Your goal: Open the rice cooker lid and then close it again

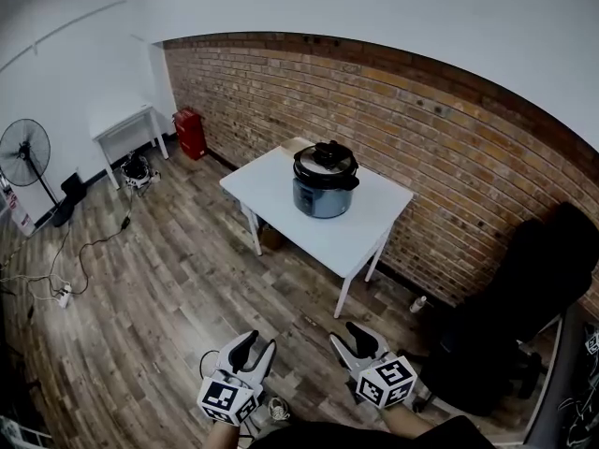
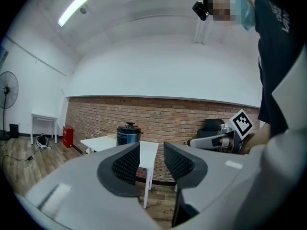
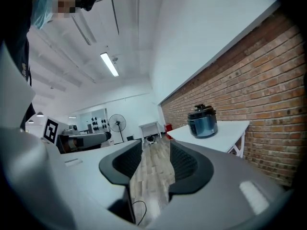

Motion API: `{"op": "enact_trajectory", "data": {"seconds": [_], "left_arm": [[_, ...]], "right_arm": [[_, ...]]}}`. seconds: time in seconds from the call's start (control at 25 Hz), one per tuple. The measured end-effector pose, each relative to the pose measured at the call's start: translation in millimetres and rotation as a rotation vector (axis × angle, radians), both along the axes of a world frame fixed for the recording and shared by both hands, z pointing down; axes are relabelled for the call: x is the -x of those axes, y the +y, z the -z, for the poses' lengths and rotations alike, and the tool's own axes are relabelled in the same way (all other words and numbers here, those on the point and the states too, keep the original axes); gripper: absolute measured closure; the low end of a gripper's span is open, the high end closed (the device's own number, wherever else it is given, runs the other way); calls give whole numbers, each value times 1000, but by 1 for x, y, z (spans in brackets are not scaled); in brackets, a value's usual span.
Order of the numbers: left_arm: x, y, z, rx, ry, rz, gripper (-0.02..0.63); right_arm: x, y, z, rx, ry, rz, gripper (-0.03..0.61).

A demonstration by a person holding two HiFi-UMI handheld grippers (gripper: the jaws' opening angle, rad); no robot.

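Down at the bottom edge of the head view, the left gripper [image 1: 258,342] and the right gripper [image 1: 348,333] sit side by side, close to the person and pointing up the frame, well short of the white table [image 1: 374,221]. Each gripper's own view settles its tongs: the left pair stands spread with a narrow gap and the right pair spread wider, and neither pinches anything. Only a table leg and wood floor [image 1: 168,279] show through the gaps. The left gripper view alone catches the other tool at its right edge, with its marker cube [image 2: 242,122] beside a dark sleeve, and a ceiling light tube [image 2: 74,7] at upper left. The right gripper view, looking along the room, shows the left tool at its left edge. Only the head view looks down on the floor clutter: a power strip [image 1: 64,296] with trailing cables at left and a black chair [image 1: 529,283] at lower right. Past the bare boards, the table stands near the frame's middle, and the rice cooker [image 1: 324,193] rests on its top, toward the side nearest the brick wall [image 1: 440,129]. Its black lid [image 1: 326,162] is down and closed, handle on top, which the two gripper views show only small and side-on. Farther off, at upper left, are a red box [image 1: 190,133] against the bricks, a small white side table [image 1: 122,120], and a standing fan [image 1: 24,153] at the left edge.
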State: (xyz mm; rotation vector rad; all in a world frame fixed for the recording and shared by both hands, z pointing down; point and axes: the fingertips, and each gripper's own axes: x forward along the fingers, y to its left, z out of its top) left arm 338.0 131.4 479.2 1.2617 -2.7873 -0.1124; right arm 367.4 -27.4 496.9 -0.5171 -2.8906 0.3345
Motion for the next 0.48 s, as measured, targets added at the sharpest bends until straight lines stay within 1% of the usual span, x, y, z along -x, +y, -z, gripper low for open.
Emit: {"op": "enact_trajectory", "data": {"seconds": [0.12,0.32,0.48], "left_arm": [[22,15,3,3,-5,-13,469],[55,45,5,5,1,-31,462],[77,60,5,20,7,-76,453]], "right_arm": [[20,11,5,2,-9,-6,382],[49,36,8,1,-8,-33,374],[70,54,12,8,-15,-62,371]]}}
